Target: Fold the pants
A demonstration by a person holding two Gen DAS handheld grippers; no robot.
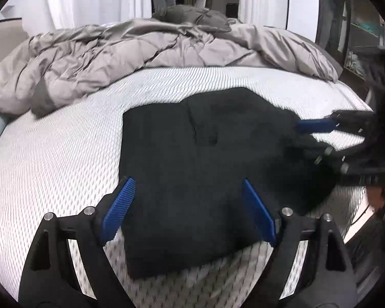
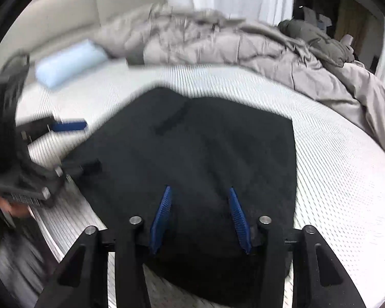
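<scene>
Black pants (image 1: 205, 154) lie folded into a thick rectangle on a white textured mattress (image 1: 51, 154). My left gripper (image 1: 187, 180) hovers open over the near edge of the bundle, its blue pads wide apart with only flat cloth below them. In the right wrist view the same pants (image 2: 205, 148) fill the middle, and my right gripper (image 2: 199, 188) stands open above their near end, gripping nothing. Each gripper shows in the other's view: the right gripper (image 1: 310, 138) at the pants' right side, the left gripper (image 2: 87, 146) at their left side, blurred.
A crumpled grey duvet (image 1: 141, 51) is heaped across the far half of the bed. A light blue pillow (image 2: 69, 64) lies by the beige headboard (image 2: 77, 7). The mattress edge runs close on the right, with a dark shelf (image 1: 359, 25) beyond. White curtains hang behind.
</scene>
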